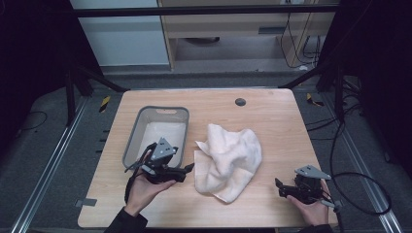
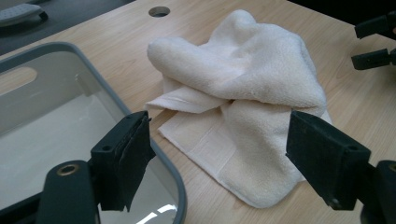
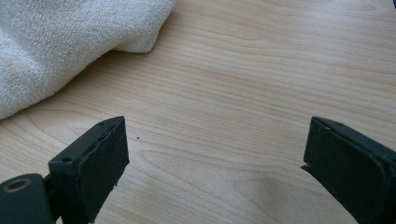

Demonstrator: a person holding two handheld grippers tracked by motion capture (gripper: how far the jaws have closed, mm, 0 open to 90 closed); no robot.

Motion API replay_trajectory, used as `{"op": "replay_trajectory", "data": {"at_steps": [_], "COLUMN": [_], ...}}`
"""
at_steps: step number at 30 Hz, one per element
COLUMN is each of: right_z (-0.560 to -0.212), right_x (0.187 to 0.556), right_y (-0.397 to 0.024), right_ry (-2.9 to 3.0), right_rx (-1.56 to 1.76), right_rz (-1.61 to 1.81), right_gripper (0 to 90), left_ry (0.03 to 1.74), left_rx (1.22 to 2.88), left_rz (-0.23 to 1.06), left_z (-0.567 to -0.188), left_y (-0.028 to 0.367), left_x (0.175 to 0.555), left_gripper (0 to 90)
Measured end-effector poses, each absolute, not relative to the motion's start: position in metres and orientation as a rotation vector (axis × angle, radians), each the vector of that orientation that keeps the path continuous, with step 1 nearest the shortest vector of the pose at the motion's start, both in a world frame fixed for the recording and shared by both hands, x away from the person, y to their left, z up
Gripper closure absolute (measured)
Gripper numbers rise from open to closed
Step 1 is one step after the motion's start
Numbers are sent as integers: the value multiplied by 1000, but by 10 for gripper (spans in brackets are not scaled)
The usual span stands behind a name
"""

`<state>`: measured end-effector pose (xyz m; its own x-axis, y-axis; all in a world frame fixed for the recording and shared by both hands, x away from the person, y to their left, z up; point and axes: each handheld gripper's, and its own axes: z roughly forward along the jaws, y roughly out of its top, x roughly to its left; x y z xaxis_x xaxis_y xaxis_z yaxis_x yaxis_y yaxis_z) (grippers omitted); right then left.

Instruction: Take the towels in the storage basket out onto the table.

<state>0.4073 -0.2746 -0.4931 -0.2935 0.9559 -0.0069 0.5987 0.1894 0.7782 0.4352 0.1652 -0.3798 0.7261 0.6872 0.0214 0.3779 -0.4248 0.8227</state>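
Note:
A cream towel point(image 1: 231, 158) lies crumpled in the middle of the wooden table point(image 1: 272, 116), right of a grey plastic basket point(image 1: 142, 124). My left gripper point(image 1: 188, 168) is held over the basket's near right corner, open, jaws pointing at the towel point(image 2: 243, 88), nothing between them. In the left gripper view the basket rim point(image 2: 116, 105) runs under the left jaw. My right gripper point(image 1: 279, 187) rests low near the table's front right, open and empty, a short way right of the towel. In the right gripper view the towel's edge point(image 3: 60, 42) lies ahead at upper left.
The basket looks empty, with a pale bottom point(image 2: 42, 144). A round cable hole point(image 1: 240, 101) sits near the table's far edge. Black cables point(image 1: 359, 184) hang off the right side. Bare wood lies between the towel and the right gripper.

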Motion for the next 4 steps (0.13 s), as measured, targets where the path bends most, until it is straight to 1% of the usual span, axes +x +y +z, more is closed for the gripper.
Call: {"op": "replay_trajectory", "data": {"at_steps": [4], "right_z": [-493], "right_x": [407], "right_y": [-275], "right_ry": [1966], "right_rx": [1452], "right_rz": [939], "right_gripper": [65], "left_ry": [829], "left_rx": [2043], "left_rz": [468], "left_z": [-379], "left_y": [178], "left_x": [430], "left_gripper": [218]}}
